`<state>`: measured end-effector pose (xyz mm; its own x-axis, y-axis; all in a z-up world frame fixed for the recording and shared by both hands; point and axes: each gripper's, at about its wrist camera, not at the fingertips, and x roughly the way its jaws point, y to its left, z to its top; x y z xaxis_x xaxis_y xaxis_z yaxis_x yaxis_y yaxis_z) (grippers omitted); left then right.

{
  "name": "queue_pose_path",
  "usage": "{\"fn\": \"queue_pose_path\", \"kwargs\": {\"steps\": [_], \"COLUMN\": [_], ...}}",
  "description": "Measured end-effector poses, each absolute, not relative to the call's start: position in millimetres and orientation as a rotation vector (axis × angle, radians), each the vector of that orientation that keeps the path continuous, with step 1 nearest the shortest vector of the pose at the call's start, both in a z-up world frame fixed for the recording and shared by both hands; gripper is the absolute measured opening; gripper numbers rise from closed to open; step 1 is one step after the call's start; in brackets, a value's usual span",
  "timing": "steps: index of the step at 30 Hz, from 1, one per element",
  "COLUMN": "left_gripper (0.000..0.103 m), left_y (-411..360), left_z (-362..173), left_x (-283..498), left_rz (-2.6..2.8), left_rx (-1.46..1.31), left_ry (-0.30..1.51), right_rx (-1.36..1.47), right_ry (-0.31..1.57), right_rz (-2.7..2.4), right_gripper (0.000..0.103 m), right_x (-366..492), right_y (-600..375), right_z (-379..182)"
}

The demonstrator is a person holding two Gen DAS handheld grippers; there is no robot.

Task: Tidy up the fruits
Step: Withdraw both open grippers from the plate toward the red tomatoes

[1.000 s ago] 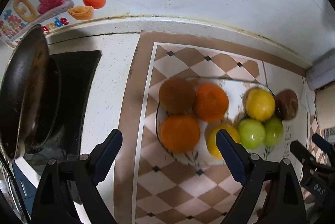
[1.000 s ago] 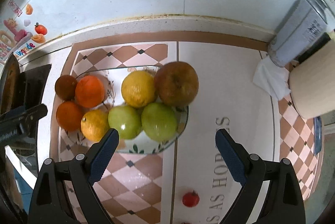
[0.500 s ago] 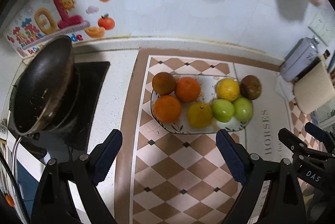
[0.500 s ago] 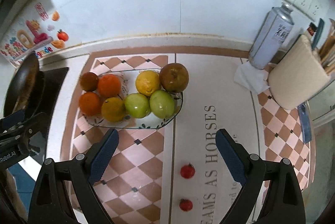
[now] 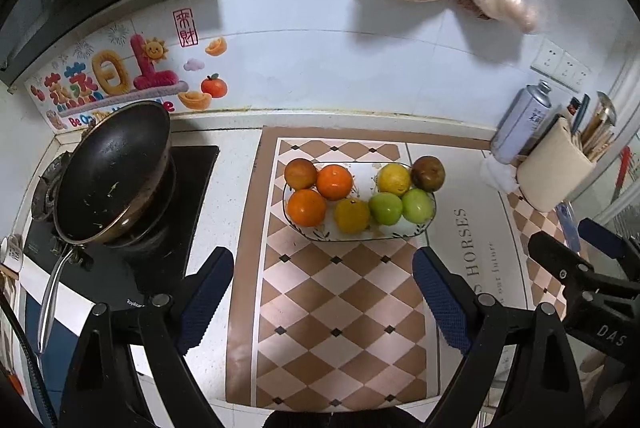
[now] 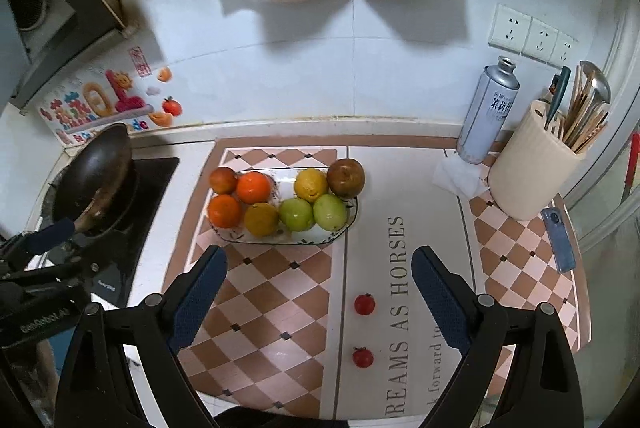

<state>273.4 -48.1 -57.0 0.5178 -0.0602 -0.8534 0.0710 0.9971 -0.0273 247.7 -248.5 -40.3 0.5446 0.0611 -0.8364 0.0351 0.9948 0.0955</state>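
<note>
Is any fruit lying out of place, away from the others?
Yes. Two small red fruits lie loose on the mat, in front of the plate that holds all the other fruit.

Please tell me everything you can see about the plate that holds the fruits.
The plate is a long oval dish, seemingly white with a dark rim and small leaf prints. It lies flat on the checkered mat, near the back wall. It carries eight fruits in two rows; a brown one overhangs its right end. Neither gripper touches it.
</note>
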Motion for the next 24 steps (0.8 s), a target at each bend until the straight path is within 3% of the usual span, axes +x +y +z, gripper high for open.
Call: {"fn": "queue_pose_path", "kwargs": {"steps": [16,22,24], "left_gripper": [0.092,0.092,0.098], "left_y": [-43,-51,-58], "left_z": [-25,-39,-51], "left_x": [240,249,256], "left_rz": [-0.078,-0.069,-0.051], "left_rx": [0.012,0.040,0.089], "left_ry": [0.946,0.977,0.990], "right_rx": [0.147,0.255,0.260], "right_ry": [0.929,0.981,1.019], "right_rz": [0.038,0.042,-0.005], "right_gripper": [0.096,0.096,0.096], "right_x": [217,229,234], "right_y": [-239,-260,-272], "right_z": [-6,-37,-59]}}
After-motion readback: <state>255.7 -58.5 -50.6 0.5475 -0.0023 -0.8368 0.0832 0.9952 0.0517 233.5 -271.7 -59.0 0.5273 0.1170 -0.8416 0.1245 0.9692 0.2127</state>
